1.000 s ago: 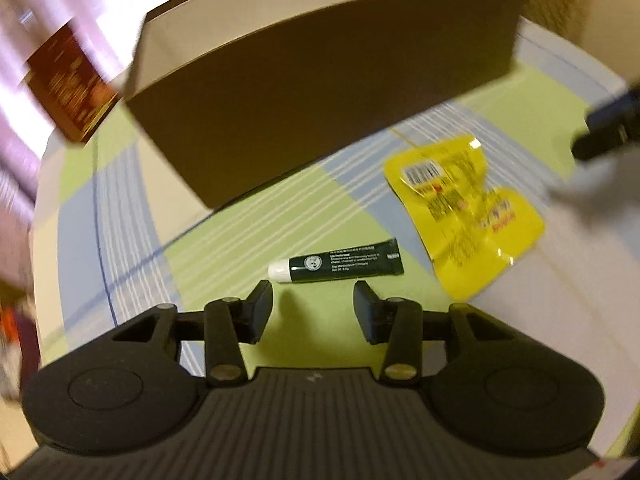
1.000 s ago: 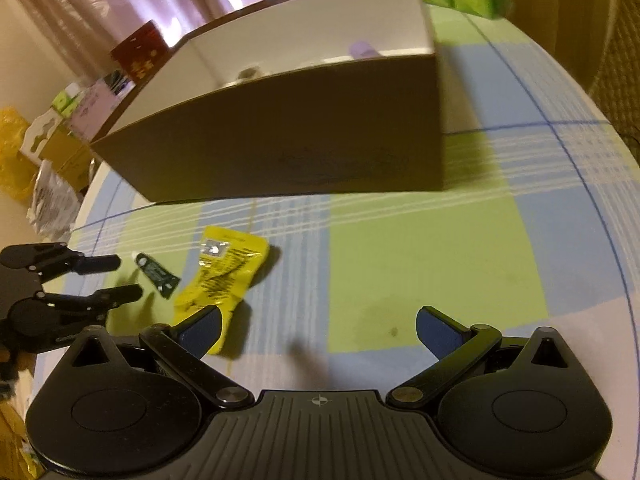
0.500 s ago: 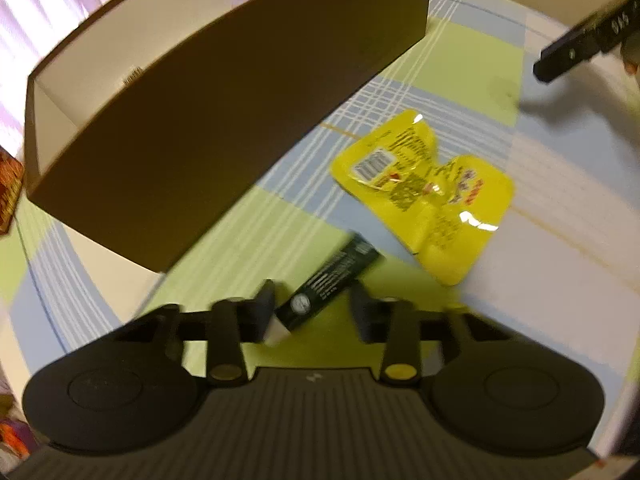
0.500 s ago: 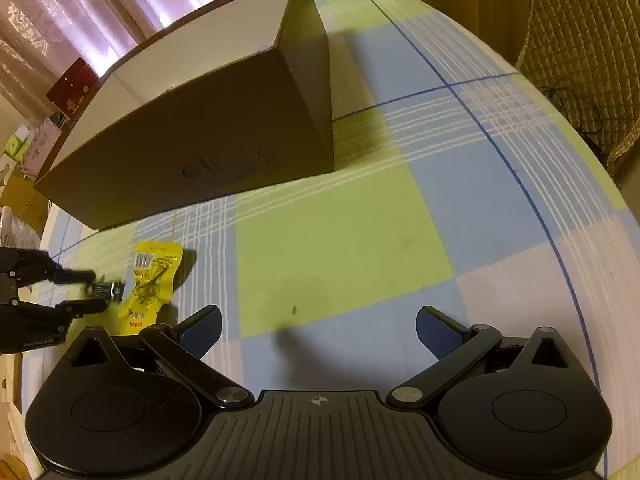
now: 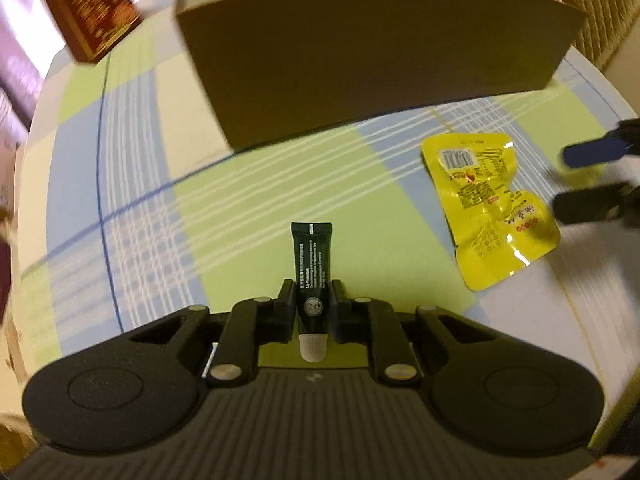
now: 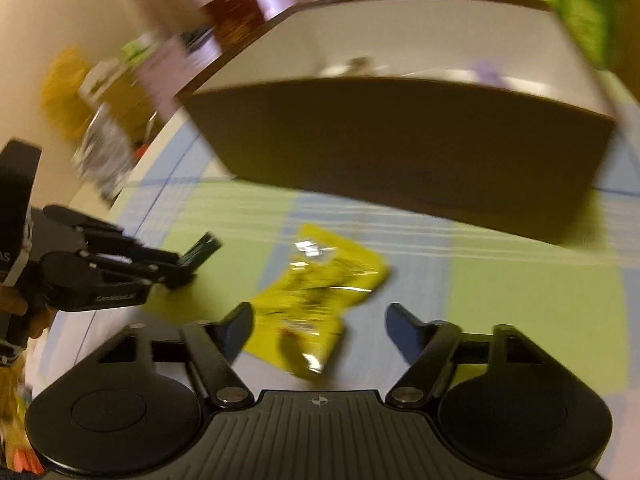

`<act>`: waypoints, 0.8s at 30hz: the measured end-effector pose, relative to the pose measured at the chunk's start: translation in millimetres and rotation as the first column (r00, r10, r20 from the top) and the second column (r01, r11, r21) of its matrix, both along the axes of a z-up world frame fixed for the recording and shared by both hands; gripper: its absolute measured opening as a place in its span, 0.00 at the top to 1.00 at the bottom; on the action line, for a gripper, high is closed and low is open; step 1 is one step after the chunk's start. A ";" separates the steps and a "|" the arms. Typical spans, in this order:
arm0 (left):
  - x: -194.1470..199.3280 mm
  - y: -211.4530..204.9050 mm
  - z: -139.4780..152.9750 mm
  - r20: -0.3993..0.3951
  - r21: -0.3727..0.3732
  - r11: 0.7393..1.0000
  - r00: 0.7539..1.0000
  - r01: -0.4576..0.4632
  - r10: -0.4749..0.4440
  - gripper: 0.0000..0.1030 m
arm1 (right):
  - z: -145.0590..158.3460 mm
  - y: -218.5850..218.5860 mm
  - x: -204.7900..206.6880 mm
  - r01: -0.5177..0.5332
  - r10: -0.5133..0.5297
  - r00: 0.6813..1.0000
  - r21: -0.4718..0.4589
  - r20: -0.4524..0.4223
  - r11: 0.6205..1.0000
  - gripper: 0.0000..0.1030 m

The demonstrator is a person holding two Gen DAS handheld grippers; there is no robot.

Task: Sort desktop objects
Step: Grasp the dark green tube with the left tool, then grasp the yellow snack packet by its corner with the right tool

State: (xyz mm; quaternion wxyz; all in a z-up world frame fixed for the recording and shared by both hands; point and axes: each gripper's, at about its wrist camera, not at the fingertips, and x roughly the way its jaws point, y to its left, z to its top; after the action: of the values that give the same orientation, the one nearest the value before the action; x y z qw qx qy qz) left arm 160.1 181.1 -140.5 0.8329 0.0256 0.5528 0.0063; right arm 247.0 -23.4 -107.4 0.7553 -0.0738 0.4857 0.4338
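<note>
A small dark green tube [image 5: 311, 252] with a white cap is pinched between the pads of my left gripper [image 5: 312, 300], which is shut on it just above the checked tablecloth. The same tube [image 6: 202, 250] and left gripper [image 6: 180, 268] show at the left of the right wrist view. A crumpled yellow snack packet [image 5: 488, 208] lies to the right. My right gripper [image 6: 320, 320] hovers over the packet [image 6: 320, 292] with its jaws closing. The packet's near end lies between them, and the pads are not pressing on it. The right gripper [image 5: 588, 178] also shows at the right edge of the left wrist view.
A large open brown cardboard box [image 5: 380, 60] stands behind both objects, with small items inside [image 6: 360, 66]. A dark red carton [image 5: 92, 12] sits at the far left. The round table's edge [image 6: 132, 184] curves at the left, with clutter beyond it. A wicker chair [image 5: 600, 8] is far right.
My left gripper has shut on the tube, which now points away along the fingers. My right gripper swung left from bare cloth to over the yellow packet, and its jaws narrowed.
</note>
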 end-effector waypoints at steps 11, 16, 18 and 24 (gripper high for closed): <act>-22.2 13.2 5.1 -0.006 -0.042 0.993 0.994 -0.111 0.110 0.87 | -22.4 40.2 -3.3 -0.071 0.082 0.992 -0.121 0.091 0.990 0.72; -20.0 7.0 5.7 -0.010 -0.041 0.994 0.995 -0.103 0.103 0.87 | -17.8 33.8 -6.1 -0.110 0.120 0.988 -0.106 0.093 0.988 1.00; -19.2 3.3 5.8 -0.009 -0.050 0.995 0.996 -0.092 0.091 0.87 | -16.1 29.7 -6.9 -0.103 0.115 0.989 -0.120 0.098 0.987 1.00; -14.1 -5.6 6.5 -0.004 -0.071 0.995 0.997 -0.074 0.074 0.87 | -15.9 4.0 2.4 -0.026 0.024 1.000 -0.107 -0.018 0.994 0.98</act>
State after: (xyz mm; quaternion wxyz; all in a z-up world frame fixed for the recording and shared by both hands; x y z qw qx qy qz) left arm 146.0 175.6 -134.0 0.8322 -0.0244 0.5537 0.0176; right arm 249.4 -19.4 -123.3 0.7407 -0.1168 0.5137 0.4169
